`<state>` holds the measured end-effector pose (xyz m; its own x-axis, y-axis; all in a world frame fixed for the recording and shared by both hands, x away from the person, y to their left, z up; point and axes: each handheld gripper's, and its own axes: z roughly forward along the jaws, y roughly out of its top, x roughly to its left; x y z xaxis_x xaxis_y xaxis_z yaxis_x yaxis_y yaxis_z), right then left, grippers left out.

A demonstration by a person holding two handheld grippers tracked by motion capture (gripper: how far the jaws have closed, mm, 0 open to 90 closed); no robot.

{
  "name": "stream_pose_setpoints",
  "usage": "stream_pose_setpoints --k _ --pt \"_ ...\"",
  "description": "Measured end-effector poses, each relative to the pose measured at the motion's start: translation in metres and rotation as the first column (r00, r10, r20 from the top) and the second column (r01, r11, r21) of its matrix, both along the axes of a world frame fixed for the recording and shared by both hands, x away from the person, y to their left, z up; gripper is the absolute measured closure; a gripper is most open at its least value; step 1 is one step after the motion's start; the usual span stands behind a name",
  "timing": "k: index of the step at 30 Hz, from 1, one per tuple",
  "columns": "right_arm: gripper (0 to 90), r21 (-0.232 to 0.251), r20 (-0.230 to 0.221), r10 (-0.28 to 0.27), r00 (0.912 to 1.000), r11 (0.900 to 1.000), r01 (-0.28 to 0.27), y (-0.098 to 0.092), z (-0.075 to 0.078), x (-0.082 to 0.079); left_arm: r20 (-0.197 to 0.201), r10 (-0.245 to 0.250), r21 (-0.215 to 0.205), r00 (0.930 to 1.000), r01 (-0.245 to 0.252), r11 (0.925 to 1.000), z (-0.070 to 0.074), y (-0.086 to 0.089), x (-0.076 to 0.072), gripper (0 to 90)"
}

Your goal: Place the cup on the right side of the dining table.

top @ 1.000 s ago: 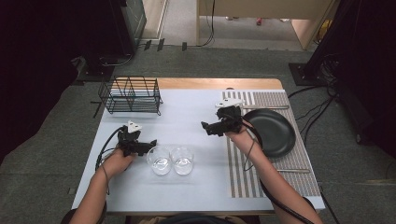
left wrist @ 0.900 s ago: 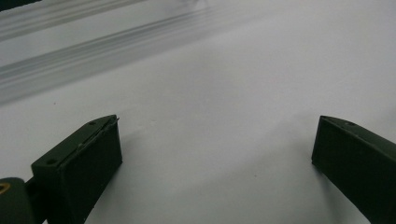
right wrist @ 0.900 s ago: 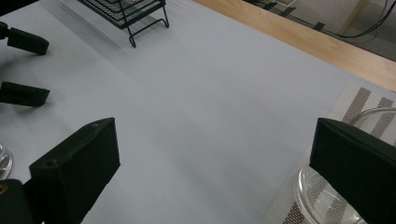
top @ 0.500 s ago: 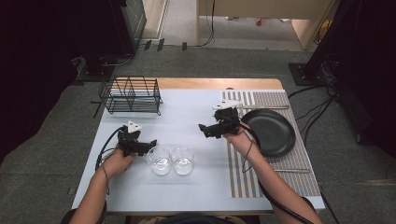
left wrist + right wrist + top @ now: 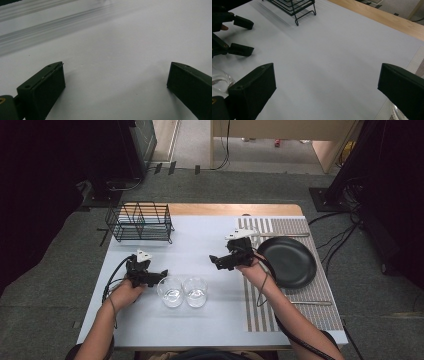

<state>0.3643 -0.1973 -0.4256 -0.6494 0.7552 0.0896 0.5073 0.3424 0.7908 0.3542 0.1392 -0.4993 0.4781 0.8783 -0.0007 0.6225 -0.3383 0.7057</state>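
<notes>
Two clear glasses stand side by side near the table's front: one point(image 5: 172, 291) on the left, one point(image 5: 195, 291) on the right. My left gripper point(image 5: 163, 272) rests low on the table just behind and left of the left glass, open, with bare table between its jaws point(image 5: 116, 67). My right gripper point(image 5: 216, 261) hovers over the table's middle, open and pointing left, holding nothing point(image 5: 327, 72). Its view takes in the left gripper point(image 5: 250, 37) and a glass rim point(image 5: 219, 80).
A black wire basket point(image 5: 140, 222) stands at the back left, also seen in the right gripper view point(image 5: 294, 6). A black plate point(image 5: 286, 261) lies on a striped placemat point(image 5: 295, 227) at the right, with thin cutlery along the mat's far and near sides.
My right gripper has drifted slightly left and toward the front. The left gripper and both glasses have stayed put.
</notes>
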Motion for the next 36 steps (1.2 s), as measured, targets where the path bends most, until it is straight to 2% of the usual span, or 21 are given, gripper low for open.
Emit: stream_pose_setpoints --k 3,6,15,22,29,36 --pt "2.3 0.006 -0.001 0.003 1.0 1.0 -0.003 0.002 -0.001 -0.001 0.001 0.002 -0.002 1.0 -0.002 1.0 0.0 0.0 0.0 1.5" --pt "15.2 0.009 0.005 -0.011 0.9999 1.0 0.011 0.003 -0.002 -0.001 0.001 0.002 -0.002 1.0 -0.002 1.0 0.0 0.0 0.0 1.5" --pt "15.1 -0.005 0.006 -0.002 1.0 1.0 0.003 0.007 -0.007 -0.002 0.001 0.002 -0.003 1.0 -0.002 1.0 0.0 0.0 0.0 1.5" --pt "15.2 -0.005 0.005 0.023 0.9997 1.0 -0.023 0.011 -0.012 -0.005 0.001 0.002 -0.003 1.0 -0.002 1.0 0.0 0.0 0.0 1.5" --pt "15.6 -0.029 0.003 0.054 0.9986 0.998 -0.054 0.016 -0.021 -0.007 0.001 0.001 -0.001 1.0 -0.001 1.0 0.0 0.0 0.0 1.5" --pt "16.5 -0.006 -0.011 0.066 0.9978 0.998 -0.066 0.016 -0.027 -0.007 0.0 0.001 0.0 1.0 -0.001 1.0 0.0 0.0 0.0 1.5"
